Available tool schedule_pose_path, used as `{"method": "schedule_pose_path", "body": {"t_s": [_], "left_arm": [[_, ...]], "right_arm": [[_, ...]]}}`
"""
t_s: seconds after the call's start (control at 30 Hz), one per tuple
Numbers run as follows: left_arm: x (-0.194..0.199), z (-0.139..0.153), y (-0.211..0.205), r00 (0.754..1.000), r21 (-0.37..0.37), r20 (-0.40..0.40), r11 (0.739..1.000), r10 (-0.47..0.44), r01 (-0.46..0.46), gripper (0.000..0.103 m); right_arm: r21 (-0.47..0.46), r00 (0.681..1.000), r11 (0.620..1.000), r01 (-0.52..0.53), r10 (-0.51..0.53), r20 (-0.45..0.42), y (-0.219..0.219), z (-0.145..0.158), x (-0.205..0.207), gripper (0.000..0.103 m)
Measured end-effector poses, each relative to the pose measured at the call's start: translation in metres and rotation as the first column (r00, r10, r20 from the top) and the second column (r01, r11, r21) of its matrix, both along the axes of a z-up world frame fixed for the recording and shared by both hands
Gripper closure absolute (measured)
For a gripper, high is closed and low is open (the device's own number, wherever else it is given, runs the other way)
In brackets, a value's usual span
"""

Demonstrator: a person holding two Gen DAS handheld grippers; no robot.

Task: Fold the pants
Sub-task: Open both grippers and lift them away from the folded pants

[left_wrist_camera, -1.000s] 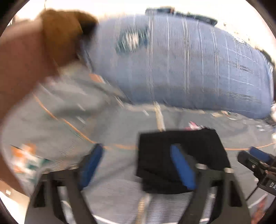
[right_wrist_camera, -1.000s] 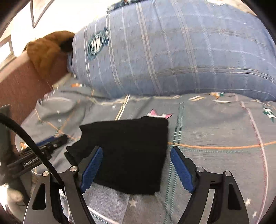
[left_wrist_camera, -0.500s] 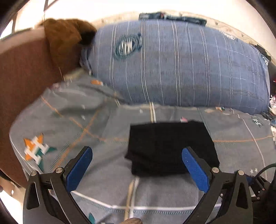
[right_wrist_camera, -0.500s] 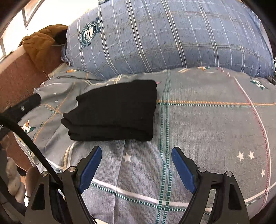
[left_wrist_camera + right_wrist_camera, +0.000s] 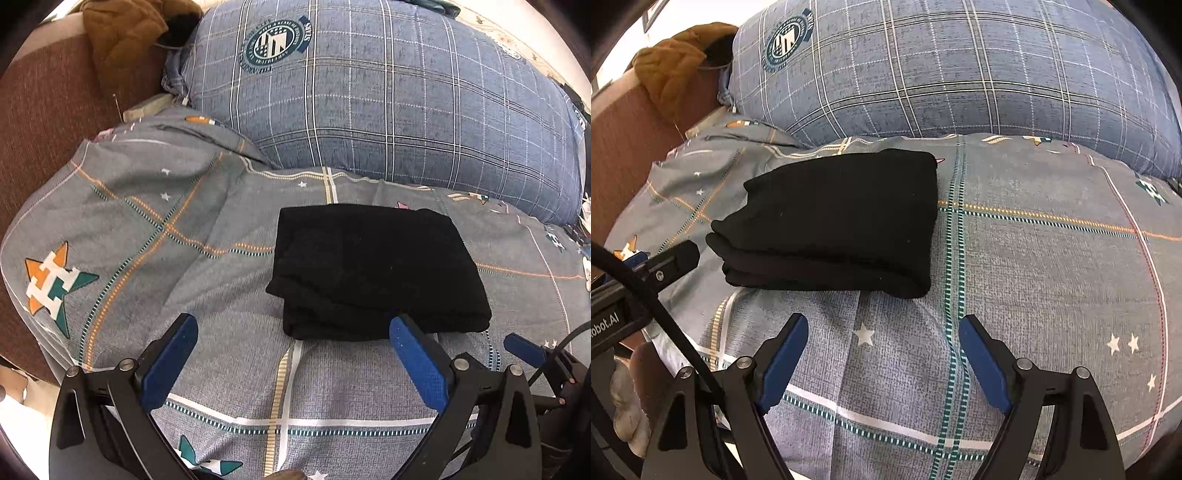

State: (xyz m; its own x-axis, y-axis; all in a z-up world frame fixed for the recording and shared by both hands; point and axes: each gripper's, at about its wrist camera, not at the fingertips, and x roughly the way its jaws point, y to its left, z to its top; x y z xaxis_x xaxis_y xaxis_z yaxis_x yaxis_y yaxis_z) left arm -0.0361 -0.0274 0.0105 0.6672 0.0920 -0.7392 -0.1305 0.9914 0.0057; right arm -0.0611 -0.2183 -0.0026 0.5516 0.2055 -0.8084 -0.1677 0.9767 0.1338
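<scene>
The black pants (image 5: 373,269) lie folded into a compact stacked rectangle on the grey patterned bedsheet (image 5: 147,229); they also show in the right wrist view (image 5: 834,218). My left gripper (image 5: 291,332) is open and empty, just in front of the pants' near edge, its right pad close to that edge. My right gripper (image 5: 882,339) is open and empty, a short way in front of the pants and apart from them. The right gripper's blue tip shows at the lower right of the left wrist view (image 5: 524,347).
A large blue plaid pillow (image 5: 369,96) lies behind the pants. A brown headboard (image 5: 48,96) with a mustard quilted garment (image 5: 122,33) stands at the left. The bed's left edge drops off near the star logo (image 5: 55,284). A bare foot (image 5: 642,373) shows at lower left.
Both grippers have drawn back from the folded pants toward the bed's near edge. The pants have stayed in place, folded.
</scene>
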Motion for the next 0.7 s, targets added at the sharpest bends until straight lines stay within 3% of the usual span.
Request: {"method": "schedule_pose_path", "body": {"t_s": [0.33,0.7], "left_arm": [[0.003,-0.013,0.012,0.999,-0.030,-0.037,1.000,-0.002,0.001,0.000],[0.006,-0.022,0.018,0.998,-0.054,-0.068,0.999,0.001,-0.005,0.000]], "right_arm": [[-0.059,0.999,0.997,-0.055,0.055,-0.003,0.022,-0.001,0.009,0.014],[-0.063,0.999,0.997,-0.046,0.044,-0.029,0.022,-0.009,0.015,0.013]]}}
